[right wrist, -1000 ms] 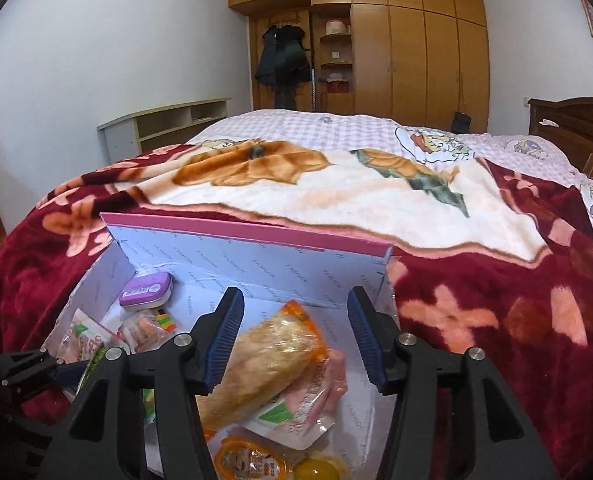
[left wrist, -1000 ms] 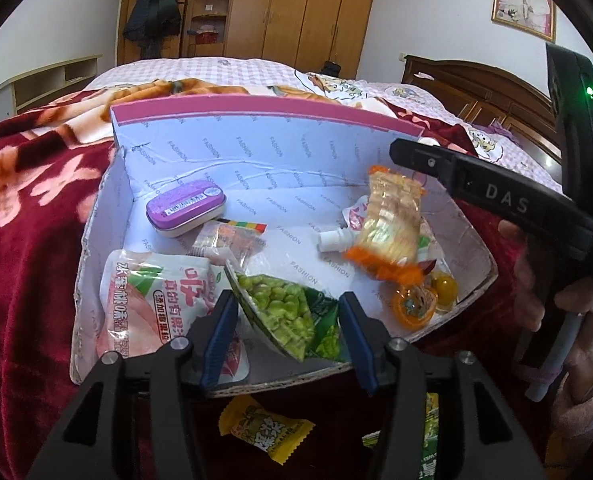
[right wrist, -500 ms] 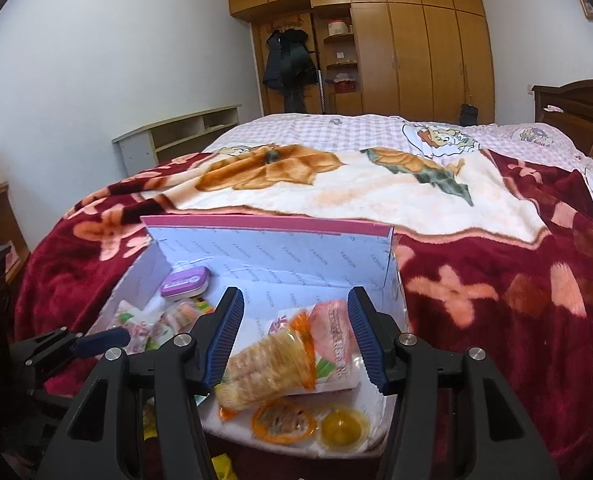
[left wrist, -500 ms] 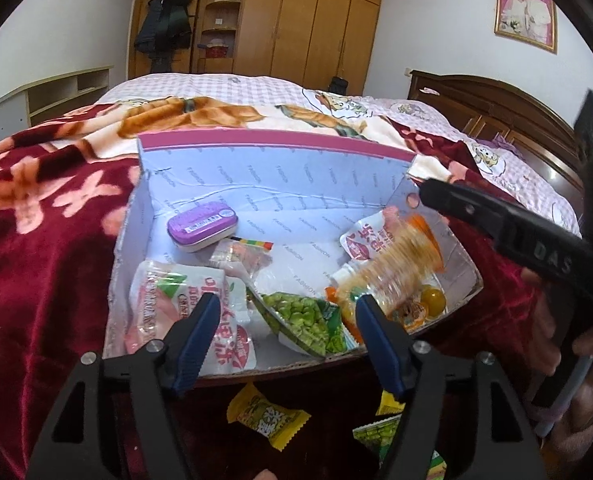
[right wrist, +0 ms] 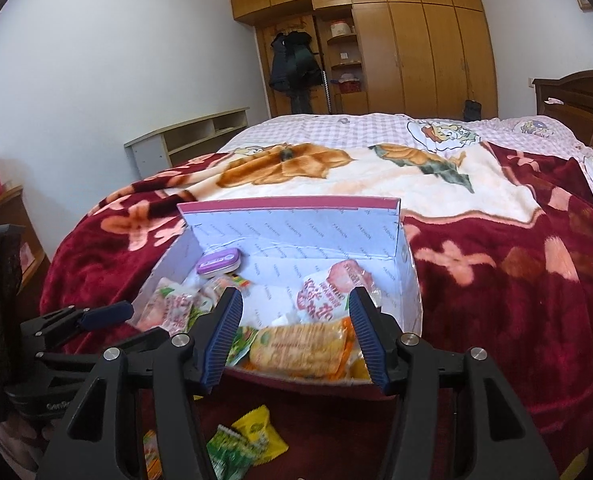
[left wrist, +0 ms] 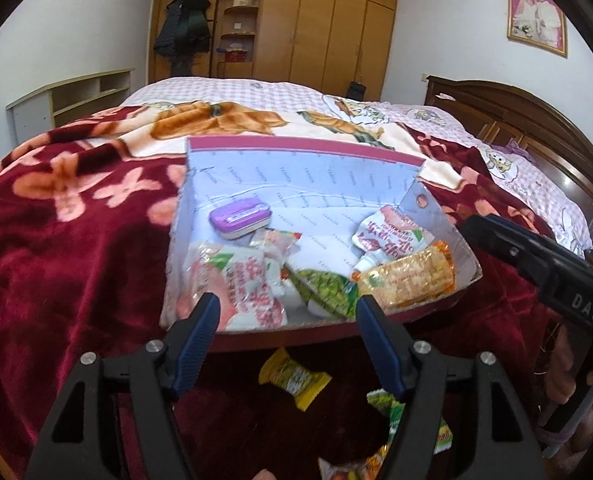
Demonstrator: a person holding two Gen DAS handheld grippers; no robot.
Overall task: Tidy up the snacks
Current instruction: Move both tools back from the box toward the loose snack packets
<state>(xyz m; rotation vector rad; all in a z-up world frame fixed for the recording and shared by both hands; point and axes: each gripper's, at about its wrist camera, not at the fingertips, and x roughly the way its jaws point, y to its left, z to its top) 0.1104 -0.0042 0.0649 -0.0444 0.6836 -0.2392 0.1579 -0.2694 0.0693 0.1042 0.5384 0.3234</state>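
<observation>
An open cardboard box [left wrist: 296, 176] [right wrist: 296, 224] with a pink rim lies on the bed and holds several snacks: a purple tin [left wrist: 239, 217] [right wrist: 218, 262], pink-and-white pouches [left wrist: 236, 286] [right wrist: 328, 292], a green pea packet [left wrist: 328, 291] and an orange-ended cracker pack [left wrist: 412, 278] [right wrist: 302, 346] at the front right. Loose packets lie in front of the box: a yellow one [left wrist: 294, 378] [right wrist: 258, 432] and green ones [left wrist: 396, 412] [right wrist: 230, 454]. My left gripper [left wrist: 286, 338] is open and empty just before the box's front edge. My right gripper [right wrist: 296, 336] is open and empty above the cracker pack.
The bed carries a dark red flowered blanket [left wrist: 76, 232] [right wrist: 516, 280]. A wooden headboard [left wrist: 516, 120] stands at the right, a wardrobe [right wrist: 396, 48] at the back, and a low shelf [left wrist: 72, 96] at the left wall.
The cracker pack has dropped from between my right fingers into the box's front right corner. Both grippers have pulled back and up from the box.
</observation>
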